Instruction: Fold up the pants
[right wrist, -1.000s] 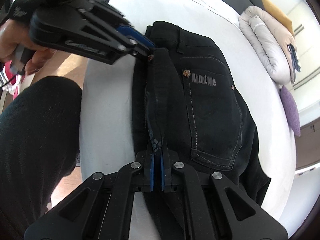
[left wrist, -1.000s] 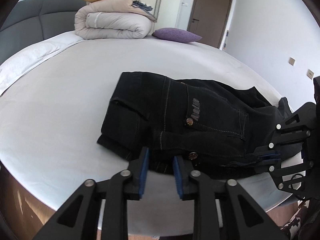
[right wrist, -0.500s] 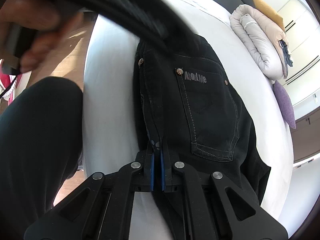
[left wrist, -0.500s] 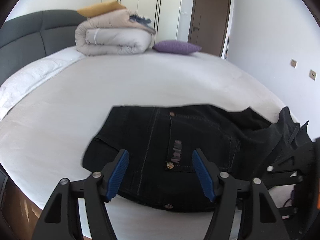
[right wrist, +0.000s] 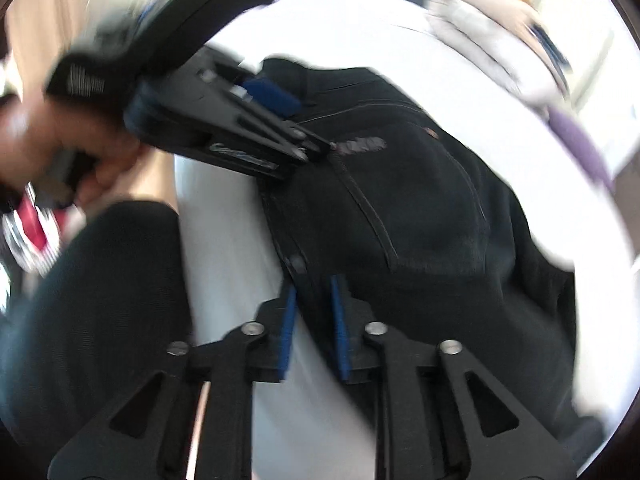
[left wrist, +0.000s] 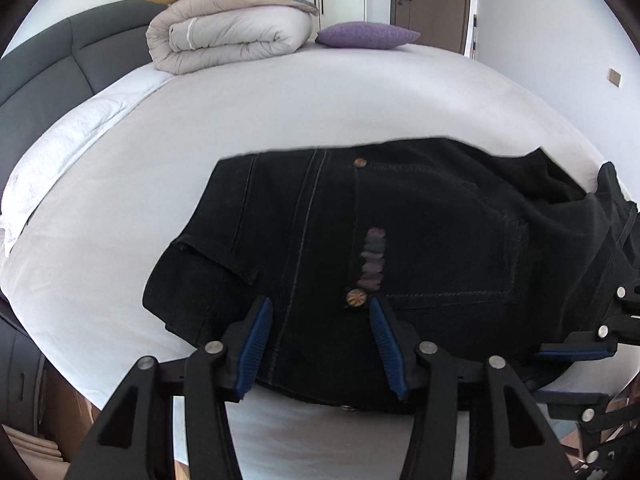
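Black jeans (left wrist: pixel 420 248) lie folded on the white bed (left wrist: pixel 240 128), back pocket and grey logo facing up. My left gripper (left wrist: pixel 320 312) is open and empty, its blue pads just above the near waistband edge. My right gripper (right wrist: pixel 314 292) has its jaws apart around the near edge of the jeans (right wrist: pixel 420 208), no longer pinching the cloth. The right wrist view is blurred. The left gripper also shows in the right wrist view (right wrist: pixel 256 128), over the jeans' far end. The right gripper shows at the right edge of the left wrist view (left wrist: pixel 576 350).
A folded beige duvet (left wrist: pixel 228 36) and a purple pillow (left wrist: pixel 368 35) sit at the far side of the bed by the grey headboard (left wrist: pixel 60 64). The person's dark-clad leg (right wrist: pixel 92 300) stands beside the bed's near edge.
My left gripper let go of the waistband, opened wide and pulled back. My right gripper has just opened and released the jeans' edge, and it is moving.
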